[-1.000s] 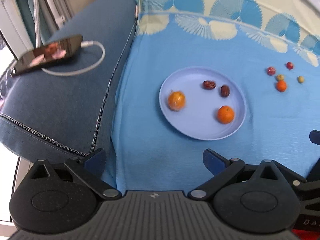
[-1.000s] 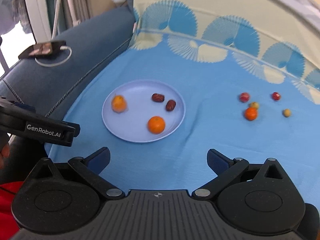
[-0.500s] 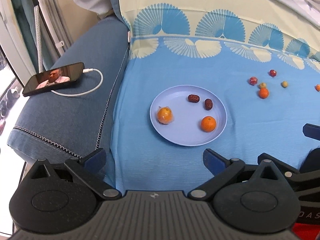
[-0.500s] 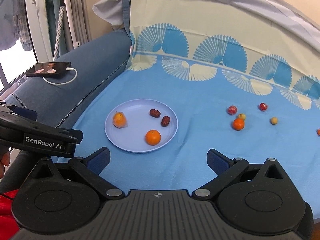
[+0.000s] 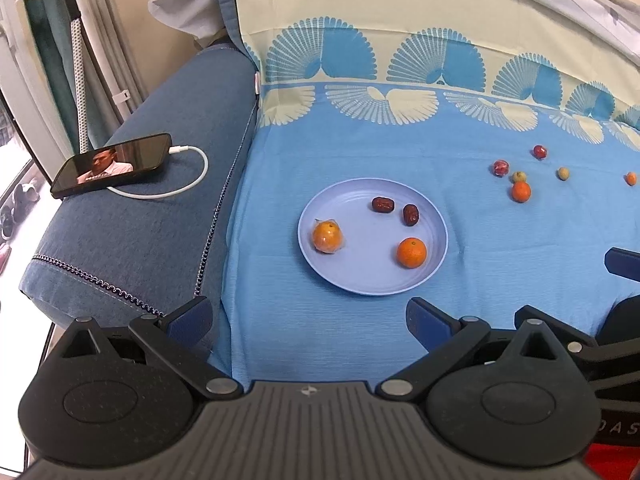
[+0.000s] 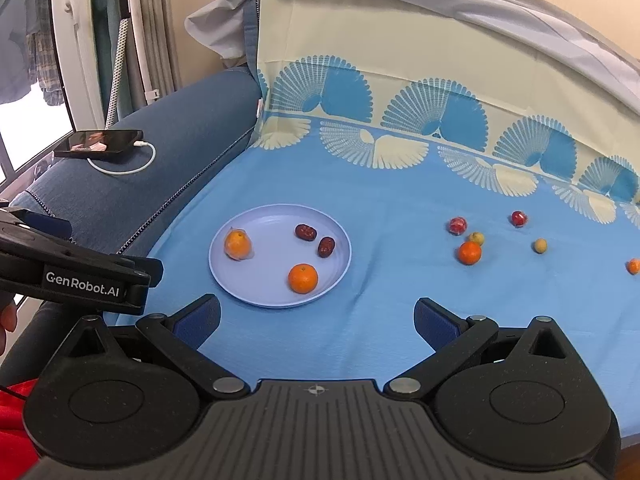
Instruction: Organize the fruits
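A black smartphone with a white charging cable is lying on the dark blue sofa arm, far ahead and to the left of my left gripper; nothing is standing between my grippers and the fruit. Straight ahead of both, a round pale blue plate is sitting on the blue patterned cloth, holding four pieces: one bare orange mandarin, one mandarin in clear wrap and two dark red dates. Ahead and to the right of my right gripper, six small loose fruits are lying on the cloth, well apart from the plate. I am holding both grippers low and level, side by side, fingers spread wide, gripping nothing.
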The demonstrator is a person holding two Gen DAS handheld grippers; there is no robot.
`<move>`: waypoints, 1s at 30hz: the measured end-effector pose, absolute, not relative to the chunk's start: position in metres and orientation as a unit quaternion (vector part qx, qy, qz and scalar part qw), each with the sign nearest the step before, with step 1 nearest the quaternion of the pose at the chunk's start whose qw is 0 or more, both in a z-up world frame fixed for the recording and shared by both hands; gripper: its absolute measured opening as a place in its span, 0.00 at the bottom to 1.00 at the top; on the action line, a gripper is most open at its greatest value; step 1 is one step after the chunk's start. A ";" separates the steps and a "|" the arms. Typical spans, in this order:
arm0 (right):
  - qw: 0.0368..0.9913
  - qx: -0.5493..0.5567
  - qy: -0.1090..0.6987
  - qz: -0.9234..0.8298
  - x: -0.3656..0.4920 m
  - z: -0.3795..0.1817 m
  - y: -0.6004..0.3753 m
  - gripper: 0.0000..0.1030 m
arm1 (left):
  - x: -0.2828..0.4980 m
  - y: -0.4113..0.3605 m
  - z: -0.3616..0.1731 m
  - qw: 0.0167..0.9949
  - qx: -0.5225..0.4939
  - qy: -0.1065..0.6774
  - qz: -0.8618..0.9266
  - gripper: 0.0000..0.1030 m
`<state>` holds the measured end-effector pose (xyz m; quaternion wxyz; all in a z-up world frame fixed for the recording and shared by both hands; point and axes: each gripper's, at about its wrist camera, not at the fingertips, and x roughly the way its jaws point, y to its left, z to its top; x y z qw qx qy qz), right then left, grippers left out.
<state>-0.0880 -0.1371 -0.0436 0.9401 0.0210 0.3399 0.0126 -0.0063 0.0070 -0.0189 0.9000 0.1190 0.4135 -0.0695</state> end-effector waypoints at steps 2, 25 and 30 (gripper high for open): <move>0.940 0.026 0.340 0.013 -0.087 -0.044 -0.138 0.99 | -0.006 0.006 -0.020 0.900 0.122 0.413 -0.071 1.00; 0.926 0.102 0.364 -0.006 -0.073 -0.067 -0.171 0.99 | 0.019 -0.028 -0.030 0.889 0.144 0.425 -0.088 1.00; 0.924 0.131 0.358 -0.043 -0.073 -0.072 -0.195 0.99 | 0.032 -0.051 -0.031 0.885 0.152 0.429 -0.102 1.00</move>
